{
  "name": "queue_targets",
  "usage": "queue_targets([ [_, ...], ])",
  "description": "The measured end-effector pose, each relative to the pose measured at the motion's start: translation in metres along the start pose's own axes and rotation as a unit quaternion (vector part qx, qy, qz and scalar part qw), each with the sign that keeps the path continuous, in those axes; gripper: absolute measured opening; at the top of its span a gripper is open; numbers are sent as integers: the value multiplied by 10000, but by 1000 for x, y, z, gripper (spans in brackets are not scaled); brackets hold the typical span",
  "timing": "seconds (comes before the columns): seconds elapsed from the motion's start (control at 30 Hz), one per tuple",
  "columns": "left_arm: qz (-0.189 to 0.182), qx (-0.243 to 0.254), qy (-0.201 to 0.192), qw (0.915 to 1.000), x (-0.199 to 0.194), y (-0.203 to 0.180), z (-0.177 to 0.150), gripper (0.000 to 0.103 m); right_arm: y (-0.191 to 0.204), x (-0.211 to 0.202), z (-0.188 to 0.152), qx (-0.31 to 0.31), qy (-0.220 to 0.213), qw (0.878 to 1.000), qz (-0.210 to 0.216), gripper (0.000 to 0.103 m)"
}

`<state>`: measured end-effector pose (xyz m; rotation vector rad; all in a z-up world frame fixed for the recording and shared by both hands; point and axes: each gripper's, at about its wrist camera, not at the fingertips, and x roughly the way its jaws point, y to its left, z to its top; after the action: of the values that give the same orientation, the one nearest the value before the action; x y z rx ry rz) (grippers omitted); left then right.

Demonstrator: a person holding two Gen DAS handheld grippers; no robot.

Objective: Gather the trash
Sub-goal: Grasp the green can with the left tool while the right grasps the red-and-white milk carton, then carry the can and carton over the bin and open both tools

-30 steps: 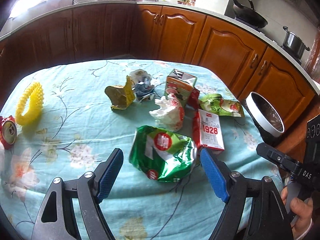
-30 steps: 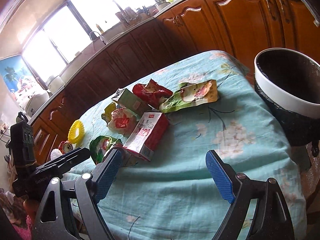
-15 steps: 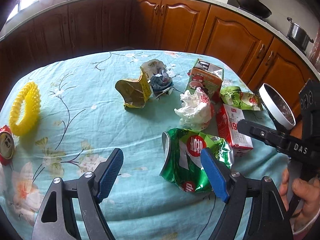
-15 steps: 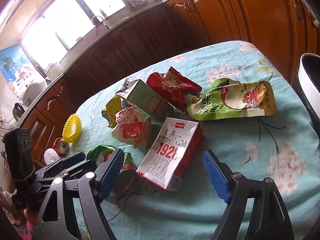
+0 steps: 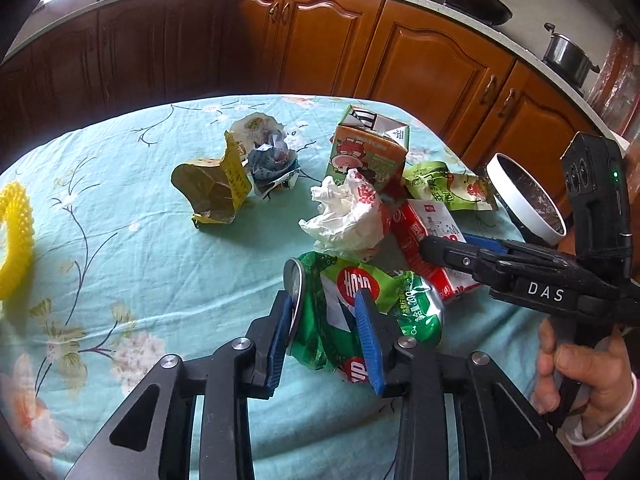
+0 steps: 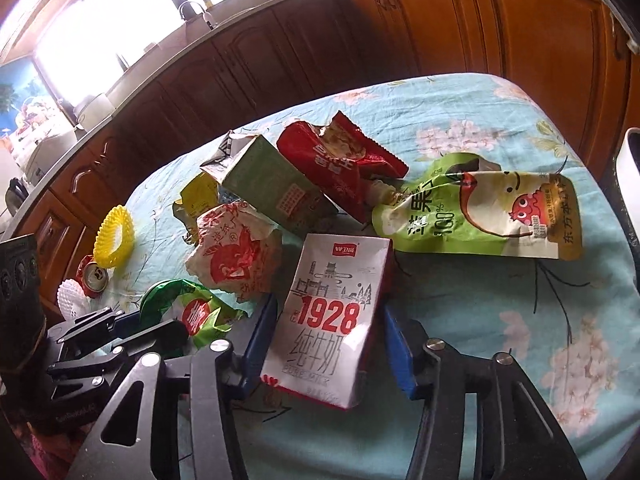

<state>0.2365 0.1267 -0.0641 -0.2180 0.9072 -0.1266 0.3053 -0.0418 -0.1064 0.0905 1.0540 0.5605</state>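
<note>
Stage: first pick-ups in progress; judged early, since every piece of trash in view lies on the table (image 5: 120, 240) and none is seen in the bin (image 5: 532, 220).
Left gripper (image 5: 326, 332): jaws closing on the crushed green can (image 5: 360, 312); both blue pads lie against its crumpled body, the inner pad at the can's silver end, the outer across its printed side. Can rests on the cloth, not lifted.
Right gripper (image 6: 326, 344): jaws closing, milk carton (image 6: 332, 316) between them; a sliver of gap shows at the right pad, so I read it as not yet pinched.
Can, axis: long axis runs roughly across the left jaws, silver end toward the inner pad, dented far end sticking out past the outer pad toward the carton.
Carton, axis: long axis runs along the right fingers, top pointing away from the jaws, bottom edge nearest the palm; printed face up, lying flat.
Left to do (beyond both jaws): crumpled paper wrapper (image 6: 236, 252) just ahead of the can, green juice carton (image 6: 276, 188), red snack bag (image 6: 340, 164), green fruit pouch (image 6: 476, 216), yellow wrapper (image 5: 216, 184), wadded paper (image 5: 268, 152).
Doubtful as trash: yellow ring (image 6: 114, 236) and small red can (image 6: 94, 276), well off to the left jaws' outer side.
Bin: white-rimmed, beyond the table edge on the right gripper's side.
</note>
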Motion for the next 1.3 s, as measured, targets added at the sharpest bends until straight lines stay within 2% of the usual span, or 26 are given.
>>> queue_targets([
  [0.23,17,2,-82,10000,-12,-6,-5,27,-24,-28,-12,216,-193,9996,56,49],
  [0.33,-99,38,-200,9997,-22,-17,-4,26,-35,-45,-18,325,-306,9990,79,49],
  [0.4,-173,98,-279,9994,-29,-26,-3,20,-42,-56,-22,383,-390,9985,66,49],
  [0.53,-303,238,-324,9987,-31,-45,0,19,-56,-77,-28,501,-550,9972,46,49],
  [0.93,-612,566,-220,9963,-5,-97,17,18,-107,-138,-40,938,-1076,9896,-176,48],
  [1.3,-844,925,-286,9917,17,-154,43,18,-156,-173,-49,1301,-1427,9802,-443,48],
])
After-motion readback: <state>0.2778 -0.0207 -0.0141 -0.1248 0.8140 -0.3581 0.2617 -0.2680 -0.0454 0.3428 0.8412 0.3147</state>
